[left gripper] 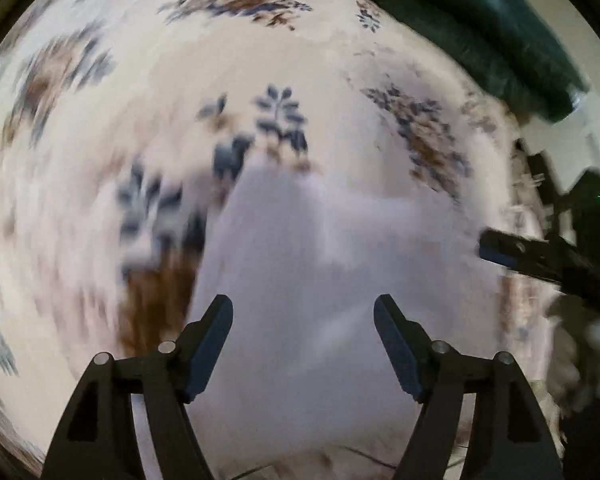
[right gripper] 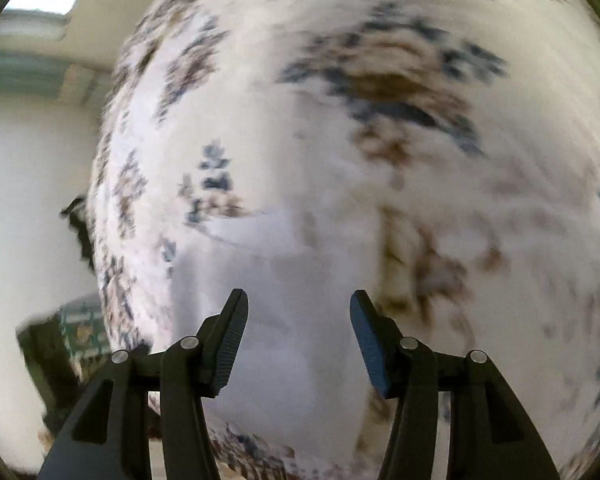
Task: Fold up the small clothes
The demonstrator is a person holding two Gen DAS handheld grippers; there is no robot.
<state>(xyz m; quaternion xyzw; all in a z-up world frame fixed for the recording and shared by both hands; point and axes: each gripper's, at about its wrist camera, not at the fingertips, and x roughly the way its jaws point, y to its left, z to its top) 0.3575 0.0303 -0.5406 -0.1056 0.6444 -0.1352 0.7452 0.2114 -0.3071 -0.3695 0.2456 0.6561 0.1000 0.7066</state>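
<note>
one white garment (left gripper: pixel 320 280), two hand-held grippers

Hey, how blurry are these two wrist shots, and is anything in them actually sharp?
Left wrist view: the floral bedspread smears in streaks and the pale garment is soft; only the open left tool looks crisp. Right wrist view: similar motion blur on the pattern, while the open right tool stays sharp. Both show fisheye bulging.
</note>
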